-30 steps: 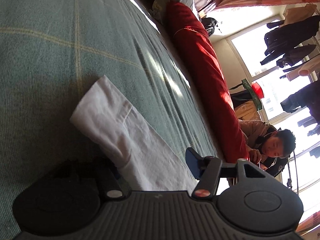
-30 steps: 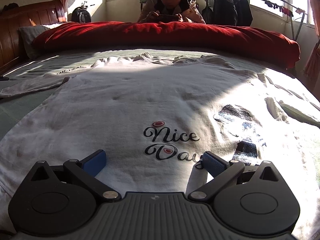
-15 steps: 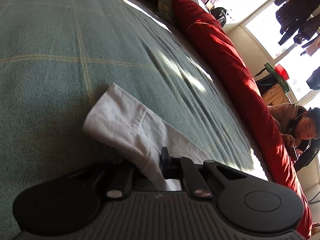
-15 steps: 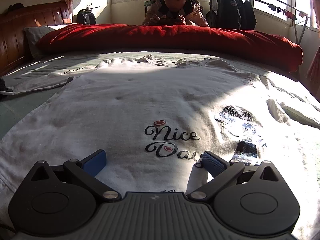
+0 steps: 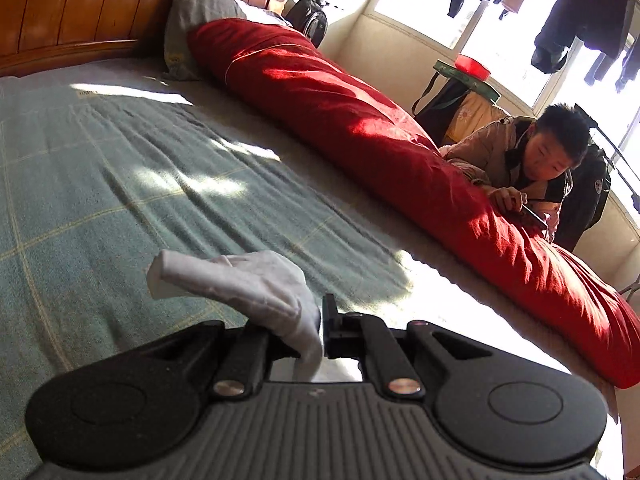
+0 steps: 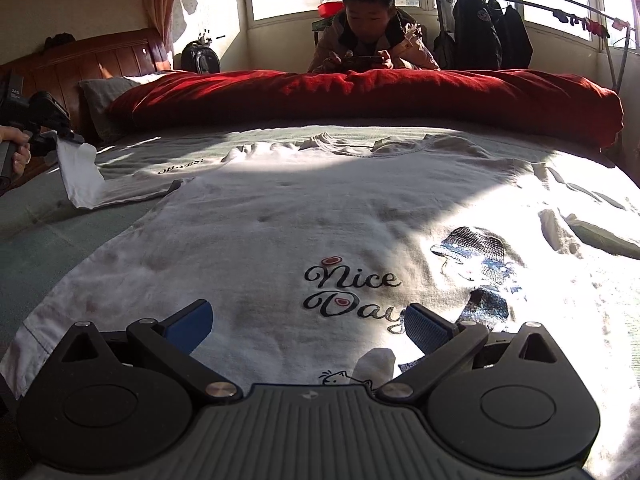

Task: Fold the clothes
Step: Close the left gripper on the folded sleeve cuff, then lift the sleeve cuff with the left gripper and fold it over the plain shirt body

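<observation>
White cotton, thin and limp, made up the T-shirt (image 6: 304, 216), which lay spread flat, print side up, across the middle of the bed (image 6: 60, 240), collar toward the far edge. At the bed's left edge the left gripper (image 5: 320, 330) was clamped shut on the cuff of the left sleeve (image 6: 80, 176), held clear of the green cover; the cloth sagged from the jaws, so it was judged light, soft and without stiffness, likely to drape and crease where unsupported. Hems and cuffs appeared the soundest holds. Toward the near edge the right gripper (image 6: 308, 322) stood with jaws apart above the lower front, holding nothing. Open green cover lay left of the shirt. A red quilt (image 6: 360, 96) bounded the far edge, with a person (image 6: 370, 40) behind it.
</observation>
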A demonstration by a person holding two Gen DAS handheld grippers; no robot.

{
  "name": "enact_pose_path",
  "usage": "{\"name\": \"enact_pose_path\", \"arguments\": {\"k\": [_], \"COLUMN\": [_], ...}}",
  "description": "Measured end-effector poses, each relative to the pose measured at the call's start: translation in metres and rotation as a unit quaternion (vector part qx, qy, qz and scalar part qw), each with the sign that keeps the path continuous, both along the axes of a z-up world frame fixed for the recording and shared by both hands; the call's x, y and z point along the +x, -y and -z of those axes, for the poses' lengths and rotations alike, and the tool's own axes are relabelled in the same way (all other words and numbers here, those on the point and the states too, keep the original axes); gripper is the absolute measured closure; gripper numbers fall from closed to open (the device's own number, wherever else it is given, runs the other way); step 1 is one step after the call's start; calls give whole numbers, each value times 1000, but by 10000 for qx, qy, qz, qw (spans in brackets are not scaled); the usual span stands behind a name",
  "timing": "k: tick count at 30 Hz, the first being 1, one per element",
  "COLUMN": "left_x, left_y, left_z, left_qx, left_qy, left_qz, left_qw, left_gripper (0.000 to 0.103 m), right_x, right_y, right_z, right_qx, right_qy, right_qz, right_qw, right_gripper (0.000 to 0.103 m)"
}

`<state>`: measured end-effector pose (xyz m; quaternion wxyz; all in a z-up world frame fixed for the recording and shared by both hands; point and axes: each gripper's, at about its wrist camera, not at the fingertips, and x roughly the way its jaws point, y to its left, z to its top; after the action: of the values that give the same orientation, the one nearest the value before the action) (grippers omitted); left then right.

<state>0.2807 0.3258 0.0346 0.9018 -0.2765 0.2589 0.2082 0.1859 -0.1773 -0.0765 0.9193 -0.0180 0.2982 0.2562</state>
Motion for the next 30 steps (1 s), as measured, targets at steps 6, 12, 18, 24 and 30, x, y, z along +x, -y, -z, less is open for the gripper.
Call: {"name": "enact_pose_path", "arguments": {"k": [6,12,18,24,30], "left_x": [45,86,125,153,173], "left_y": [74,148,214,271,319], "left_z": [-28,-48,-61,-59,-47], "left_qx": [288,475,555,703,793], "left_qy": [-6,10,21,-88,-232], "left_qz": [526,1024,1546,1994,2363], "left_qw": [9982,9936,9864,9774,9682], "left_gripper": [99,99,99,99,99], "right_x": [-4,1,8,16,20], "right_y": [16,40,59,81,99], "right_z": [-5,-12,-13,-15,-16], "right_qx": [34,401,561,639,856], "right_qy": [117,-135,-351,-471,-592], "right_qz": [53,189,437,708,894], "right_qw": [9999,9989,9968,9943,9905], "right_gripper": [0,0,0,0,0]}}
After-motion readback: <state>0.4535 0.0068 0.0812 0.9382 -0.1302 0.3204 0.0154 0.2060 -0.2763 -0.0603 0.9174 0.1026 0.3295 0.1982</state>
